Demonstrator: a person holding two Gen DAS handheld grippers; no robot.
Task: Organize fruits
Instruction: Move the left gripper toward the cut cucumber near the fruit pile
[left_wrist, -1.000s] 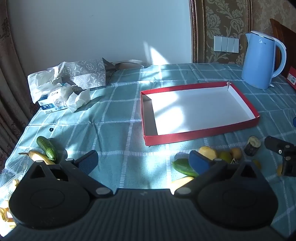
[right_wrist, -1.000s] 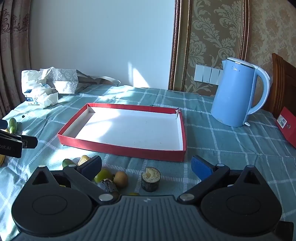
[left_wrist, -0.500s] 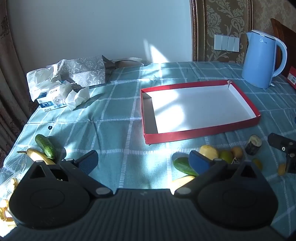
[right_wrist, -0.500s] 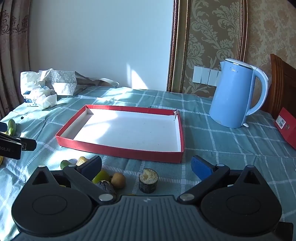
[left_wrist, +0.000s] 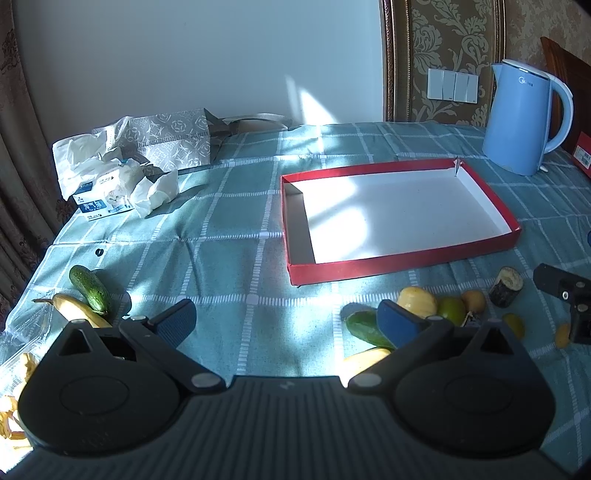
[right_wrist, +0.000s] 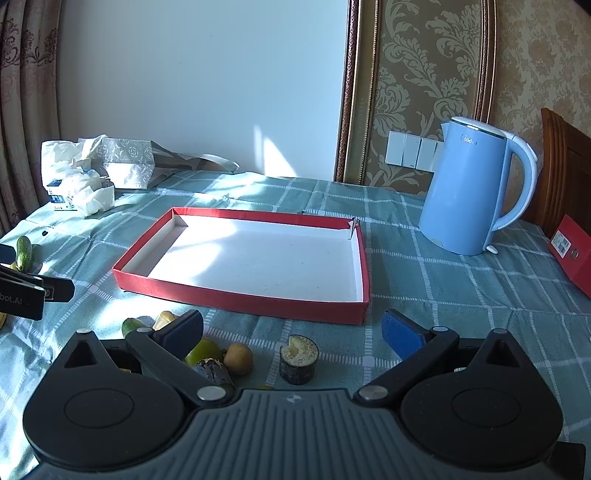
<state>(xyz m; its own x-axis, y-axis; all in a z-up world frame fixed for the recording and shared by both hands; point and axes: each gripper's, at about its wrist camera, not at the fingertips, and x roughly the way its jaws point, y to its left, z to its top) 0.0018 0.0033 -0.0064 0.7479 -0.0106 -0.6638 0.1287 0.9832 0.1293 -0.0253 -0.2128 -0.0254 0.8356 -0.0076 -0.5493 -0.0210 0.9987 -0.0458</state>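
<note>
- Through the left wrist camera I see my left gripper (left_wrist: 286, 319) with its blue pads spread wide and nothing between them, hovering over the checked teal tablecloth (left_wrist: 221, 236)
- Ahead and a little right lies the red tray (left_wrist: 402, 258), shallow, white inside, with no fruit in it
- Near my right-hand pad sits a cluster on the cloth: a green cucumber (left_wrist: 364, 326), a yellow fruit (left_wrist: 417, 301) touching a green fruit (left_wrist: 451, 309), a small brown fruit (left_wrist: 474, 300) just beside that, and a dark cut stump (left_wrist: 506, 286) a bit further right
- Far left on the cloth, a second cucumber (left_wrist: 89, 288) lies against a banana (left_wrist: 72, 309)
- At the right edge I can make out part of my right gripper (left_wrist: 565, 295)
- A blue kettle (left_wrist: 522, 118) stands beyond the tray's far right corner; a tissue pack (left_wrist: 107, 192) sits at the far left
- Through the right wrist camera, my right gripper (right_wrist: 291, 332) is also spread wide and holds nothing
- Between its pads, low in the frame, stands the cut stump (right_wrist: 298, 358), pale on top; the brown fruit (right_wrist: 239, 358) and green fruit (right_wrist: 203, 349) lie to its left, near the left pad
- The tray (right_wrist: 236, 295) lies just beyond these, all of the fruit outside it
- The kettle (right_wrist: 471, 188) stands off to the right behind it, and a red box (right_wrist: 570, 254) sits at the right edge
</note>
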